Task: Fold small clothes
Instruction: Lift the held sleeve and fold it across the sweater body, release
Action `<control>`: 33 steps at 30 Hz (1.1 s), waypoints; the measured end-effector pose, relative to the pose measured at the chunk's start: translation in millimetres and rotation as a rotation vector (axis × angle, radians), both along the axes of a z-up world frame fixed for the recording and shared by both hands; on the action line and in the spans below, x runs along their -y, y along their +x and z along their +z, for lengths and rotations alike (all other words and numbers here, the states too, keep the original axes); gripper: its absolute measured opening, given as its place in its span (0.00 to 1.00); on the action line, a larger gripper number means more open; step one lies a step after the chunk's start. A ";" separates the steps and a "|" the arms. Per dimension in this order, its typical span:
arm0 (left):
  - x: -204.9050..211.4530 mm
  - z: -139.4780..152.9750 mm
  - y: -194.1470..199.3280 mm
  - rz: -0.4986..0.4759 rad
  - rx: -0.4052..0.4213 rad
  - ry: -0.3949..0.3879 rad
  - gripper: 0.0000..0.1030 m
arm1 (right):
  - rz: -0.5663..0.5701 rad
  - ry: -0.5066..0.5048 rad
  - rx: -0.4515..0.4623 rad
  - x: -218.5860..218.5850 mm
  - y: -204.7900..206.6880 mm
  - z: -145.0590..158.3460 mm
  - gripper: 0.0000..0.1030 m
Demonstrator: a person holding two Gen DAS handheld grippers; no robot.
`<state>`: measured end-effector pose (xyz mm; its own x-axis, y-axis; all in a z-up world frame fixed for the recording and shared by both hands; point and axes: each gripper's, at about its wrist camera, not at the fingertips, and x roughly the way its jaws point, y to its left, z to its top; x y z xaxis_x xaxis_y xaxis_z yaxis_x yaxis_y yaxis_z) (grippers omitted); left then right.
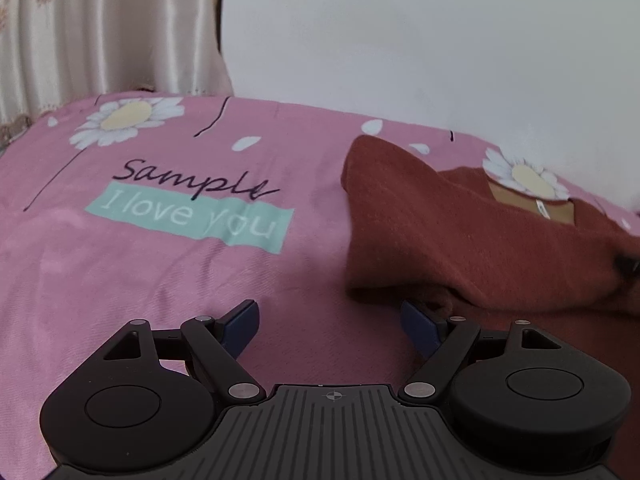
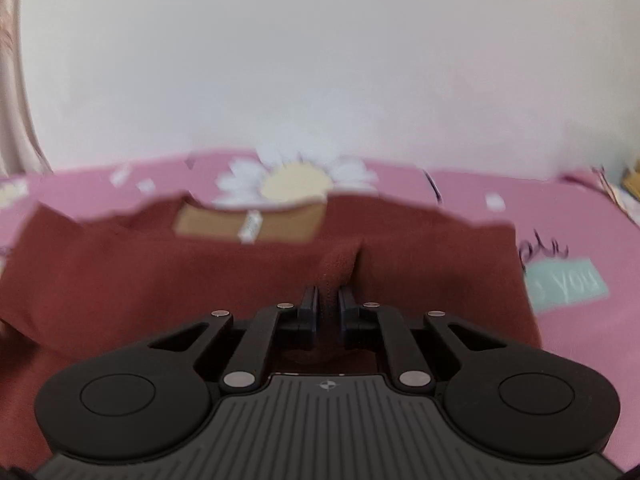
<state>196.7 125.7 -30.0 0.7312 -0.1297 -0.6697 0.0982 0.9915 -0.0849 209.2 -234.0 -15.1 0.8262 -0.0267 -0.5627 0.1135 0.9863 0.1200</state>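
Rust-red knitwear, a small sweater (image 2: 224, 276), is lying spread on the pink bedsheet (image 1: 140, 264) near its far edge by the wall. The right gripper (image 2: 328, 304) is pinching a raised ridge of the fabric, probably to lift a layer for a fold. The left gripper (image 1: 330, 320) is hovering open just beside the sweater's hem, seemingly lining up a matching hold.

One rust-red garment (image 1: 460, 240), one pink bedsheet (image 1: 160, 280), one curtain (image 1: 100, 32), two grippers.
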 end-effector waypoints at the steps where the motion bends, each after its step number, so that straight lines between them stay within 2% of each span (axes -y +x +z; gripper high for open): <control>1: 1.6 -1.1 1.0 -0.002 -0.003 0.007 1.00 | -0.010 0.026 0.030 7.2 -3.2 8.4 0.12; 4: 4.9 -5.2 5.3 0.003 -0.020 0.025 1.00 | -0.097 0.060 0.108 34.9 -10.5 25.3 0.12; 7: 4.1 -10.2 8.7 0.015 -0.041 0.034 1.00 | -0.152 0.070 0.019 60.1 -7.5 8.4 0.12; 10: 3.4 -11.2 9.2 0.024 -0.045 0.048 1.00 | -0.139 0.066 -0.072 67.6 -7.0 -18.0 0.13; 13: 1.0 -5.7 7.3 0.019 -0.049 0.040 1.00 | -0.151 0.080 -0.057 71.5 -15.0 -25.3 0.24; 16: -3.3 7.4 1.5 0.009 -0.019 0.037 1.00 | -0.187 0.089 -0.024 79.2 -19.4 -17.6 0.37; 18: -5.8 17.8 -1.3 0.013 0.007 0.038 1.00 | -0.218 0.048 0.009 79.9 -18.6 -9.0 0.48; 21: -4.0 33.9 -0.4 0.018 0.049 0.026 1.00 | -0.195 -0.005 0.038 72.8 -18.5 1.5 0.57; 27: 40.5 43.6 24.2 -0.020 0.094 0.112 1.00 | -0.045 -0.095 0.011 33.3 -2.7 -12.5 0.59; 31: 69.5 22.1 46.2 -0.052 0.035 0.180 1.00 | -0.019 -0.125 -0.087 36.7 7.9 -33.1 0.57; 33: 74.8 5.1 54.6 -0.051 -0.010 0.227 1.00 | -0.055 -0.129 -0.069 45.3 3.2 -30.8 0.57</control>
<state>251.3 50.9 -24.9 0.7210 -0.0115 -0.6928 0.1491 0.9790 0.1389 212.4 -279.4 -46.0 0.7812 -0.1465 -0.6069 0.1710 0.9851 -0.0177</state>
